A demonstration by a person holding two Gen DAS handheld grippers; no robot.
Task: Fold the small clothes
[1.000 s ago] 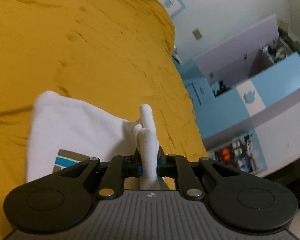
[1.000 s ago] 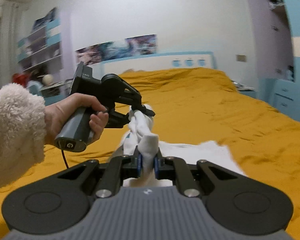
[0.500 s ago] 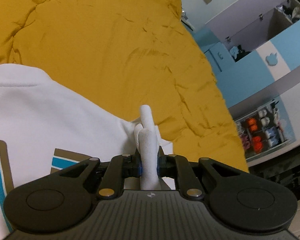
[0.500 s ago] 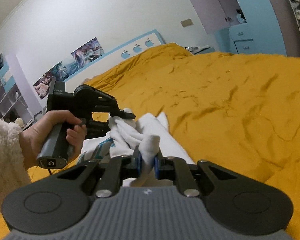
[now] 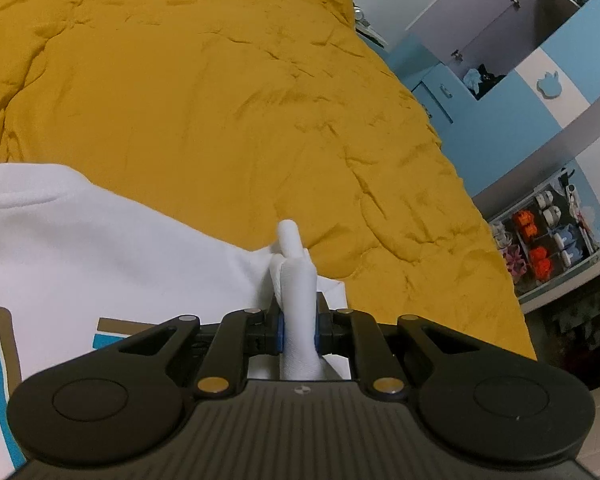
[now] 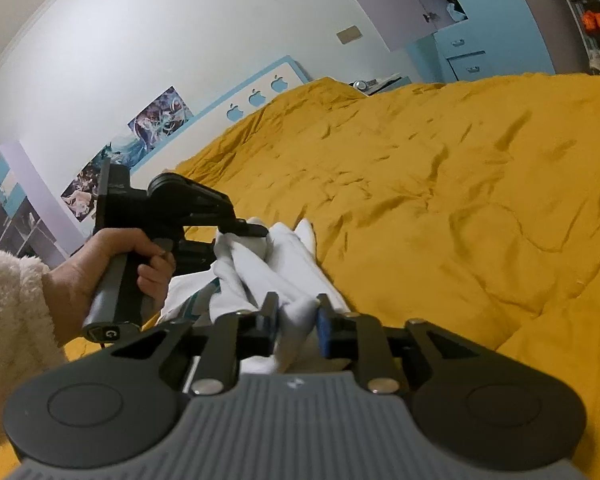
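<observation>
The white shirt point(image 5: 100, 264) runs off the left edge of the left wrist view, so its blue and brown print point(image 5: 4, 352) is only partly seen, and its lower part is hidden behind the left gripper point(image 5: 299, 330). That gripper is clamped narrow on a bunched fold of the shirt. In the right wrist view the right gripper point(image 6: 298, 330) has its jaws parted, with white cloth lying loosely between them; whether the pads touch it is unclear. The shirt lies on a rumpled mustard bedspread point(image 6: 440, 184) filling the frame's centre. Blue cupboards point(image 5: 540, 92) stand at upper right, posters point(image 6: 156, 118) hang on the wall at upper left.
</observation>
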